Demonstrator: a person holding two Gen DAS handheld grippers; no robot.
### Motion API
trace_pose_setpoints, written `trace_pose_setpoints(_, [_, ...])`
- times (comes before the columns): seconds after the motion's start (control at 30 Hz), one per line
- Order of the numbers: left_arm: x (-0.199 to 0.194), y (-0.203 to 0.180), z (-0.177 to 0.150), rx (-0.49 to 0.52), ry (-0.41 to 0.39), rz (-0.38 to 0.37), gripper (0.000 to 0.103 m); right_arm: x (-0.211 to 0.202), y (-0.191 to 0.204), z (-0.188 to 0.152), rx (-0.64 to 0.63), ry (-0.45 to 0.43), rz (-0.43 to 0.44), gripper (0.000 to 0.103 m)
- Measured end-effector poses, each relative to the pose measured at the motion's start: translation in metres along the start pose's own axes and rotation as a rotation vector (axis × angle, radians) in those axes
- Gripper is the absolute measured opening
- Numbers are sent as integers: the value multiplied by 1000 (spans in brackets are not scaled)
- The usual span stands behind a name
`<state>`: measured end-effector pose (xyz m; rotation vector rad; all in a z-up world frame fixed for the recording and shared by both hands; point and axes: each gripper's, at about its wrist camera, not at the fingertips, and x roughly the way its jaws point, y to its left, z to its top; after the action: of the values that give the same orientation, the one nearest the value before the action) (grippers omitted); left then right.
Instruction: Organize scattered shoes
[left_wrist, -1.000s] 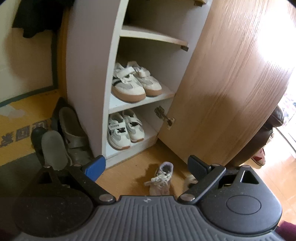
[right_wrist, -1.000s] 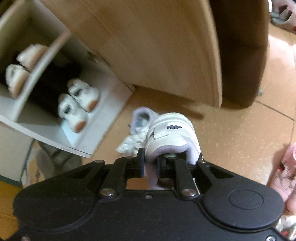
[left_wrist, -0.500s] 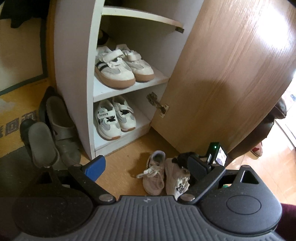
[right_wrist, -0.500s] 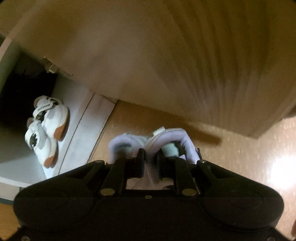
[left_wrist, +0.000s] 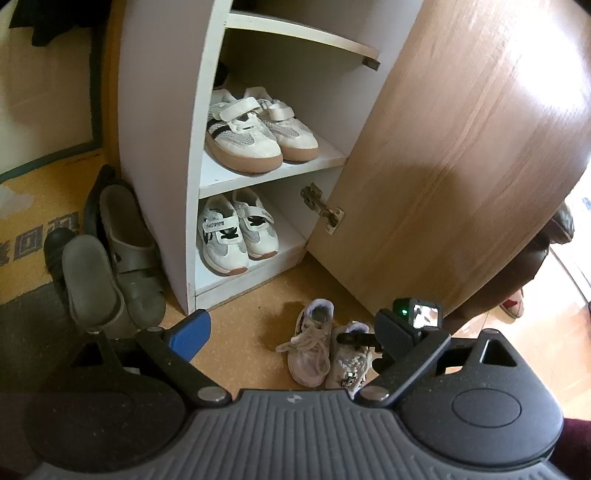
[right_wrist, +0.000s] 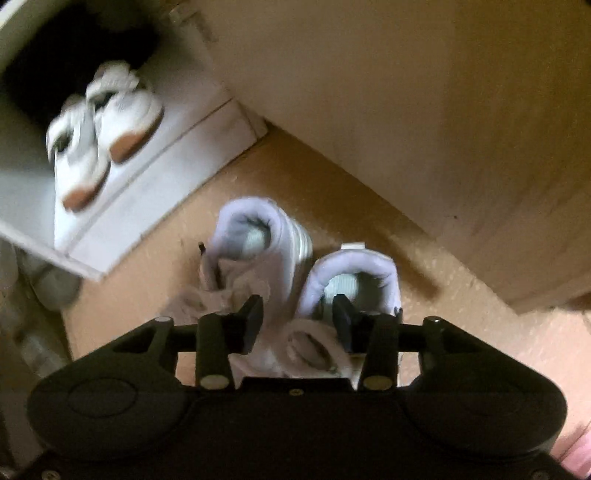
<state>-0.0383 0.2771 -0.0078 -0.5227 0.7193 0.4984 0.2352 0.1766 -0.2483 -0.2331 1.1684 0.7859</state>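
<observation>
Right tongs (right_wrist: 297, 323) just easing apart astride pale shoe's (right_wrist: 351, 280) collar, twin shoe (right_wrist: 251, 236) just beside, floor (right_wrist: 461, 302)

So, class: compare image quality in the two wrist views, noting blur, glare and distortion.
Left wrist view: sharp, with glare on the cabinet door and fisheye bending of the shelf. Right wrist view: motion-blurred and dim, smearing the white sneakers and the lilac shoes.

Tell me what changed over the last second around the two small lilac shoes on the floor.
The right gripper brought the second shoe down beside the laced shoe on the floor. Its jaws have just been opening and now stand apart around the shoe's collar, letting go. The left gripper stayed open and empty; the sneaker pairs in the cabinet are unchanged.
</observation>
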Motion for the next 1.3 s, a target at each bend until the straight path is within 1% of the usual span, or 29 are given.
trace_pose_setpoints(0.07, [0, 0, 0, 1, 2, -1, 96, 0, -5, 1, 45, -11, 9, 13])
trace_pose_setpoints(0.13, [0, 1, 0, 1, 5, -2, 96, -2, -9, 3, 79, -28, 1, 13])
trace_pose_setpoints(0.2, [0, 3, 0, -5, 5, -1, 96, -2, -17, 8, 142, -43, 17, 11])
trace_pose_setpoints(0.23, [0, 3, 1, -5, 4, -2, 96, -1, -18, 9, 153, -48, 17, 11])
trace_pose_setpoints(0.27, [0, 3, 1, -6, 3, -3, 96, -1, -19, 12, 167, -57, 23, 8])
trace_pose_setpoints(0.3, [0, 3, 1, -6, 2, -4, 96, -1, -18, 15, 167, -67, 27, 7])
trace_pose_setpoints(0.4, [0, 3, 1, -2, 5, -8, 96, 1, -16, 25, 174, -81, 39, 7])
trace_pose_setpoints(0.5, [0, 4, 1, -9, 3, -8, 96, 6, -13, 31, 174, -57, 39, 7])
trace_pose_setpoints(0.53, [0, 4, 2, -12, 2, -8, 96, 4, -13, 29, 187, -62, 44, 8])
trace_pose_setpoints(0.6, [0, 5, 2, -14, 0, -8, 96, -1, -13, 26, 215, -74, 54, 21])
trace_pose_setpoints(0.63, [-1, 6, 2, -16, -1, -9, 96, -3, -13, 25, 229, -81, 59, 49])
trace_pose_setpoints(0.67, [-1, 7, 1, -17, 0, -10, 96, -6, -12, 20, 241, -76, 58, 75])
trace_pose_setpoints(0.7, [-1, 7, 1, -17, 0, -12, 96, -8, -9, 15, 227, -68, 36, 75])
trace_pose_setpoints(0.77, [-1, 7, 0, -15, 2, -13, 96, -10, -6, 10, 183, -69, 11, 75])
trace_pose_setpoints(0.83, [-2, 7, -1, -15, 3, -15, 96, -7, -2, 8, 131, -72, 10, 74])
trace_pose_setpoints(0.9, [-3, 7, 0, -16, -1, -15, 96, -2, -1, 11, 106, -66, -1, 64])
trace_pose_setpoints(0.93, [-4, 8, 0, -17, -3, -15, 96, 2, -1, 13, 100, -62, -10, 53])
trace_pose_setpoints(0.97, [-4, 8, 1, -20, -5, -15, 96, 9, -4, 17, 111, -44, -22, 45])
trace_pose_setpoints(1.0, [-4, 8, 1, -21, -6, -14, 96, 15, -9, 19, 126, -37, -30, 43])
trace_pose_setpoints(1.03, [-4, 7, 1, -21, -6, -14, 96, 17, -11, 20, 132, -32, -31, 33])
trace_pose_setpoints(1.07, [-4, 7, 1, -20, -6, -15, 96, 21, -14, 21, 141, -22, -26, 19])
trace_pose_setpoints(1.1, [-4, 7, 1, -19, -5, -15, 96, 24, -15, 22, 145, -15, -13, 15])
trace_pose_setpoints(1.2, [-3, 7, 1, -17, -1, -15, 96, 30, -18, 28, 166, -9, 8, 14])
trace_pose_setpoints(1.3, [-3, 7, 1, -19, -1, -16, 96, 28, -23, 32, 233, -44, 32, 13])
